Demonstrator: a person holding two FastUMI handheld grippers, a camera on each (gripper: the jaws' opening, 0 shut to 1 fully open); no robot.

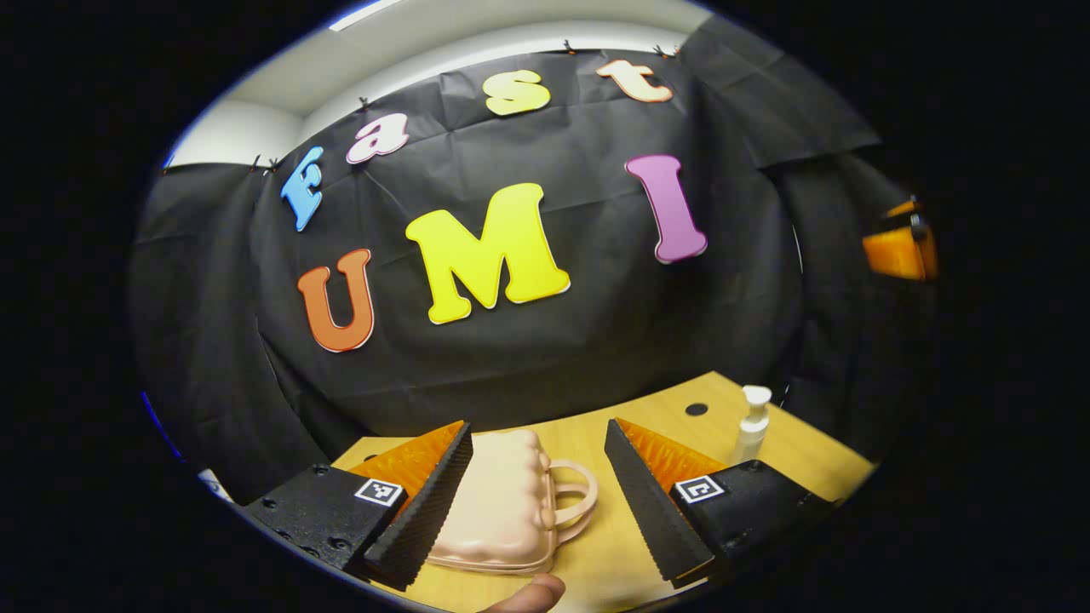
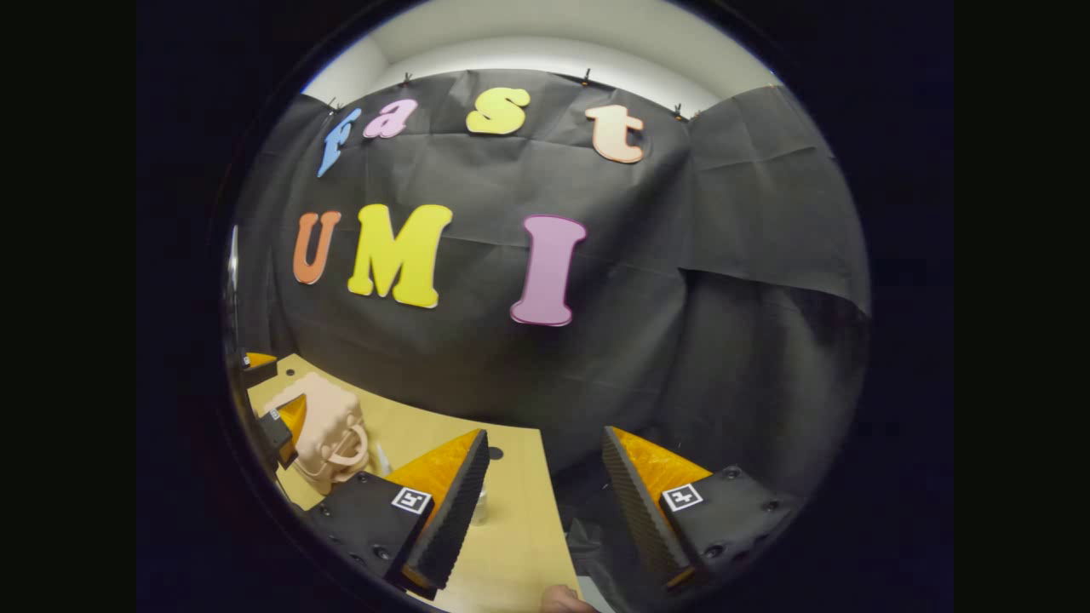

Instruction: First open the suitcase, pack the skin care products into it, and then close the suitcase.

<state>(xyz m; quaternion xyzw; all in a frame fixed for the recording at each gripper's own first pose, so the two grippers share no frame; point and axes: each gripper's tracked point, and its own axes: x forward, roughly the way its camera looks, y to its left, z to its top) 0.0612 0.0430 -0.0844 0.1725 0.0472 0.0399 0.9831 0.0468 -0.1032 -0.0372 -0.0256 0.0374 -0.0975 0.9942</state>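
Left gripper view: suitcase (image 1: 502, 502), small, pale pink, lid down, lies flat on the wooden table (image 1: 596, 443) with its handle toward the pump bottle (image 1: 753, 423), which stands well apart near the far edge. Left gripper (image 1: 538, 502) hovers near the case, fingers spread, nothing held. Right gripper (image 2: 545, 502) is likewise spread and empty, over the table's edge. Risk: the light case may slide when the lid is lifted one-sided; a careless sweep could topple the upright bottle.
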